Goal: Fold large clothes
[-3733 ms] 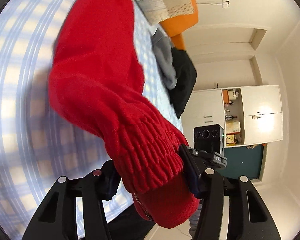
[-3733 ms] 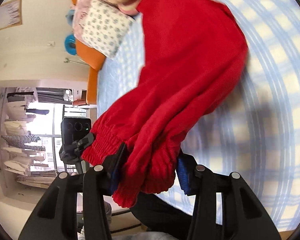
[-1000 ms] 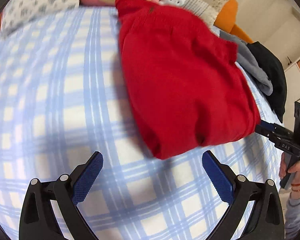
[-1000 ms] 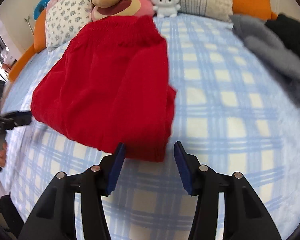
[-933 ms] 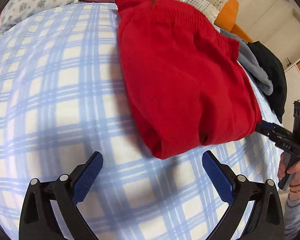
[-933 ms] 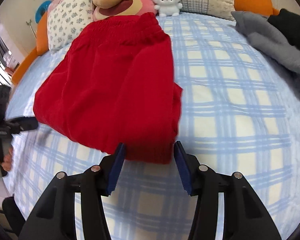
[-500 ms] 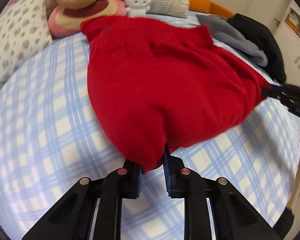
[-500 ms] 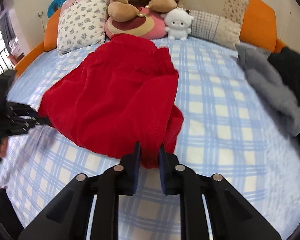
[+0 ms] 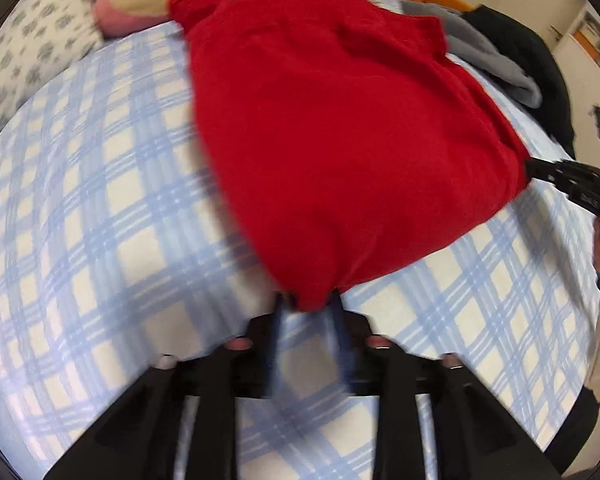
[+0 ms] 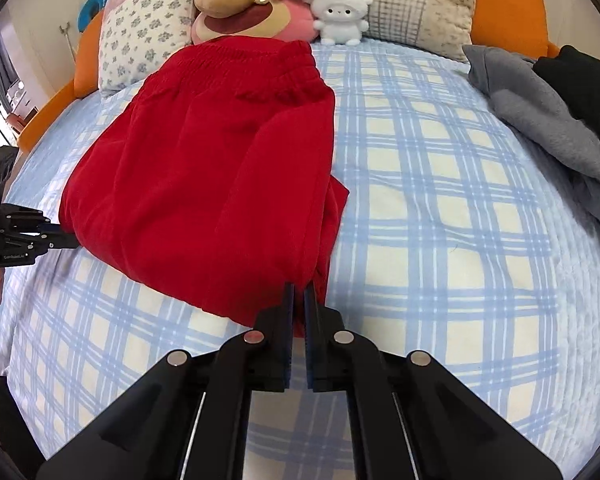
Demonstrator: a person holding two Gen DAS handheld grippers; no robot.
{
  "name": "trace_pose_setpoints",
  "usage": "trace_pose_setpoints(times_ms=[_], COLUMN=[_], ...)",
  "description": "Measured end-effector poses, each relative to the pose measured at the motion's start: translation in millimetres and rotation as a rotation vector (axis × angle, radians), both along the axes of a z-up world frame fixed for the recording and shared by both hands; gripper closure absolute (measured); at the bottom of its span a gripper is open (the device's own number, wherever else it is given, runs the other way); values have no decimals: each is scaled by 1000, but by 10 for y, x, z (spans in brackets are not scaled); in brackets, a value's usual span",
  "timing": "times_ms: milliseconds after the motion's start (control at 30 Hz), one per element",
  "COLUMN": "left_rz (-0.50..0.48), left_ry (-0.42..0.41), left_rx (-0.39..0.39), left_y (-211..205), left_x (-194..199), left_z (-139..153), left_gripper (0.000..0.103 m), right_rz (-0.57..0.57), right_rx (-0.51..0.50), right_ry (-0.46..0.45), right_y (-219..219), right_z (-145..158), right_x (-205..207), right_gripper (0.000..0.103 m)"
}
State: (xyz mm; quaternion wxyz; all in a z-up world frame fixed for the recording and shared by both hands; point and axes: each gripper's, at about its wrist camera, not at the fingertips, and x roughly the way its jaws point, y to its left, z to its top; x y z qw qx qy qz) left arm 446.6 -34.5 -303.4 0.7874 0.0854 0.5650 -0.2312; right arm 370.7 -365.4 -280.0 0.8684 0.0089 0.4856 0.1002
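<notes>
Red trousers (image 10: 204,168) lie folded in half on the blue checked bed (image 10: 440,208), waistband toward the pillows. My right gripper (image 10: 298,300) is shut on the near right corner of the fold. My left gripper (image 9: 306,308) is shut on the near left corner of the red trousers (image 9: 340,140); that view is blurred. Each gripper also shows from the side in the other's view, the right gripper in the left wrist view (image 9: 556,178) and the left gripper in the right wrist view (image 10: 48,240).
Pillows and plush toys (image 10: 256,4) line the orange headboard (image 10: 508,4). A grey garment (image 10: 540,120) and a black one (image 10: 584,92) lie piled on the bed's right side. A floral pillow (image 9: 24,56) sits at the left.
A second ago both grippers were open before the folded trousers. They moved in and shut on the near corners of the fold; the left one is still moving.
</notes>
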Motion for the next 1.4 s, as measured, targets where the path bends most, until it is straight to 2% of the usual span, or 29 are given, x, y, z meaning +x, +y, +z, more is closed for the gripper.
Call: trace_pose_setpoints(times_ms=[33,67,100,167,267,367,433,500,533,733,867,933,1000,1067,1133,1200,1300,1400], left_rz=[11,23,29,45,83,131,204,262,291,417,496,509,512,514,522,531,542,567], left_ry=[8,20,25,45,103,178,196,200,202,255,231,203,208,218,218,195,178,162], left_rx=[3,-18,-40,-94,-231,-396,-471,-497,-500,-599,-614,-597,-581,-577,-573,-564,-552,-571], left_y=[36,111,165,282,414,486,486,438,407,205,80,16,-24,-23,-28,-21,33,102], left_x=[-1,-29,-62,-145,-290,-367,-338,-292,-263,-99,3,49,92,118,121,83,59,31], left_z=[9,50,91,179,294,324,312,277,243,-33,-166,-148,-130,-114,-95,-56,-45,-44], left_gripper=[45,40,35,29,19,18,12,12,12,12,12,12,12,12,14,17,19,29], right_rz=[0,-6,-11,-22,16,6,-97,-213,-267,-449,-553,-586,-607,-609,-617,-608,-597,-580], right_rx=[6,30,66,123,188,398,576,697,727,918,954,951,928,939,934,921,929,961], right_ry=[2,12,24,1,-12,91,184,235,251,292,281,245,205,216,232,231,224,222], right_y=[3,-17,-47,-95,-78,-111,-237,-367,-415,-478,-439,-443,-472,-473,-476,-469,-489,-548], right_z=[16,46,75,176,315,267,109,-60,-138,-485,-626,-597,-532,-553,-588,-592,-584,-596], right_x=[-5,-19,-40,-143,-308,-364,-319,-264,-248,-215,-181,-139,-65,24,97,134,139,66], right_gripper=[90,69,43,30,30,32,30,30,30,30,30,30,31,31,37,51,65,73])
